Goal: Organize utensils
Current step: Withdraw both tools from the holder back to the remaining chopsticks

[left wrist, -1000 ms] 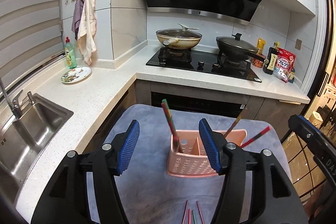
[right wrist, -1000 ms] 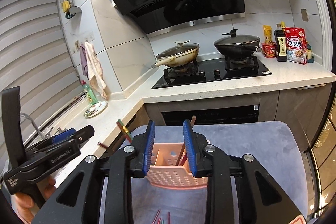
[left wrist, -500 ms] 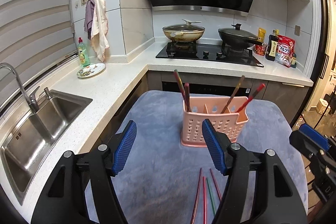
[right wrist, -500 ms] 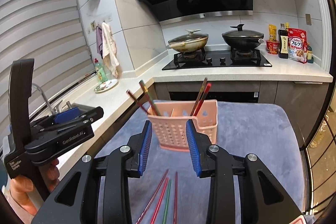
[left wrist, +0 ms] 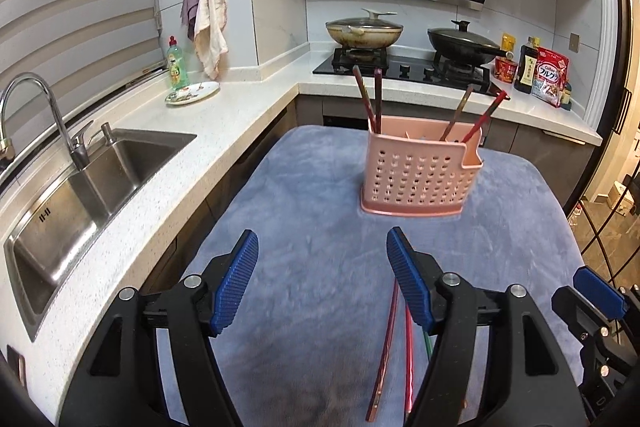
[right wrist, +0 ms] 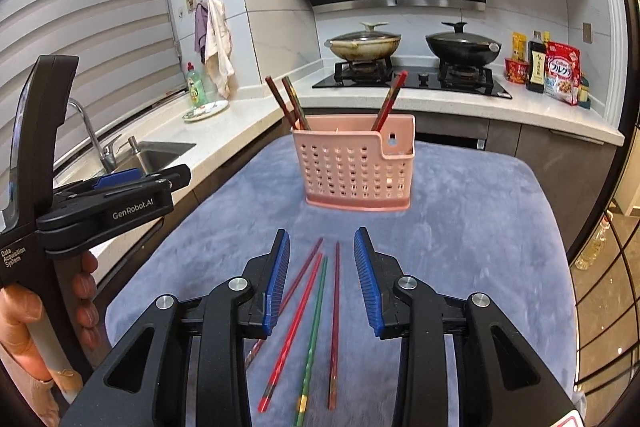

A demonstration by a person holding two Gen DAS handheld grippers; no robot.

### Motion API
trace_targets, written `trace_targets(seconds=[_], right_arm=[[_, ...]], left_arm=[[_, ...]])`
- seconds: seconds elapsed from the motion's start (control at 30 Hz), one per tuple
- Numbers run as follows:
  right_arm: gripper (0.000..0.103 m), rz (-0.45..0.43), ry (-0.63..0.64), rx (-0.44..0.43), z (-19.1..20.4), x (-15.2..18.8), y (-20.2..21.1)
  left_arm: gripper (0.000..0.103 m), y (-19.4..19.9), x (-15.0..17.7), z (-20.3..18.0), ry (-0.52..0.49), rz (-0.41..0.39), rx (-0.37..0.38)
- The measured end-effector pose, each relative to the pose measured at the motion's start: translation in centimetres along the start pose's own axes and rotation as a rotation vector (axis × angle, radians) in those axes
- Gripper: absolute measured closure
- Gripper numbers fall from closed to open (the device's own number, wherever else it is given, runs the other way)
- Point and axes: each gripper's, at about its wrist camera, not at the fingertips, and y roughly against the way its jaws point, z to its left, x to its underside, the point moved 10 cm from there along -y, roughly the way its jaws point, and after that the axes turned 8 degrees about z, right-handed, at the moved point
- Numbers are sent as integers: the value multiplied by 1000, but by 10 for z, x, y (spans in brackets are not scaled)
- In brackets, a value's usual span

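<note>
A pink perforated caddy (left wrist: 420,179) (right wrist: 356,167) stands upright on the blue-grey cloth (left wrist: 312,207). Two chopsticks (left wrist: 370,99) lean in its left compartment and two more (left wrist: 476,119) in its right. Several loose chopsticks (right wrist: 316,307) lie on the cloth nearer me: red, green and dark red. My right gripper (right wrist: 321,233) hovers open above them, and none is gripped. My left gripper (left wrist: 321,233) is open and empty to their left, and its right finger covers part of them (left wrist: 386,347).
A steel sink (left wrist: 80,187) with a faucet is set in the counter on the left, with a green soap bottle (left wrist: 176,67) and a plate (left wrist: 194,93) behind it. Two lidded pans (left wrist: 364,31) sit on the stove at the back. Bottles and a cereal bag (left wrist: 552,75) are at the back right.
Both grippers have drawn back from the caddy and dropped lower. The loose chopsticks have come fully into view under them. The left jaws stand a little wider.
</note>
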Motion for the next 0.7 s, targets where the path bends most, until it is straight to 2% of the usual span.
trace_targets(seconds=[0.3, 0.57, 0.7], right_arm=[[70, 94, -3, 47, -8, 65, -17], [70, 196, -47, 43, -17, 121, -41], [70, 227, -52, 42, -17, 137, -50]], left_arm=[[40, -16, 57, 0, -14, 91, 16], [40, -38, 108, -2, -15, 184, 23], [40, -44, 126, -2, -11, 212, 28]])
